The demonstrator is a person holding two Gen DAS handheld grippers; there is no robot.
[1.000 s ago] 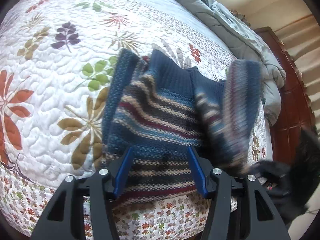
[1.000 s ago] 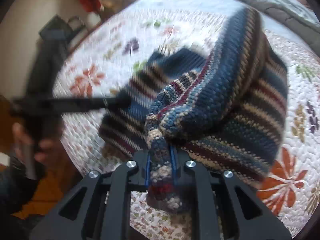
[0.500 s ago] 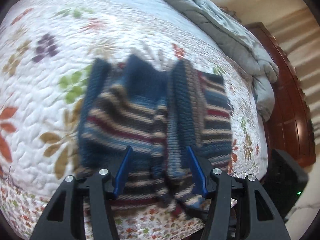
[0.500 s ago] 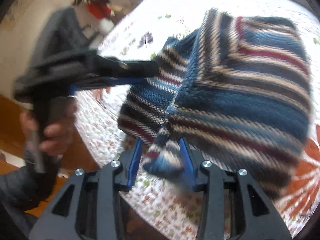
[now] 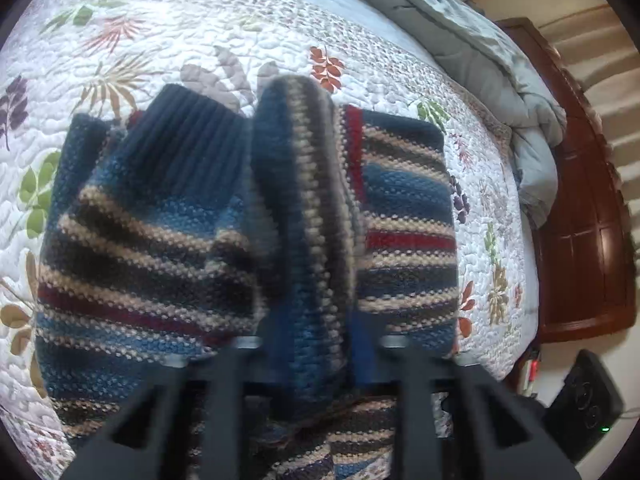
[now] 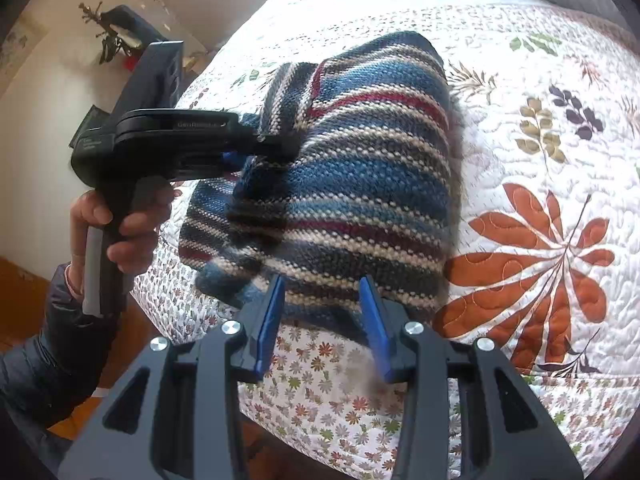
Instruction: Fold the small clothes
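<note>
Knitted and striped, the sweater (image 6: pixel 360 168) lies on the floral quilt (image 6: pixel 540 160) (near edge of the bed). Left gripper (image 5: pixel 308 344) pinches its folded sleeve; right gripper (image 6: pixel 324 320) hovers with fingers spread.

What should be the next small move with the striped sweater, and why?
Probably the left gripper should open and draw back. The sleeve already lies folded over the striped sweater on the quilt, yet the left jaws seem shut around its end. The right gripper is open and holds nothing, so it could then press the fold flat.
</note>
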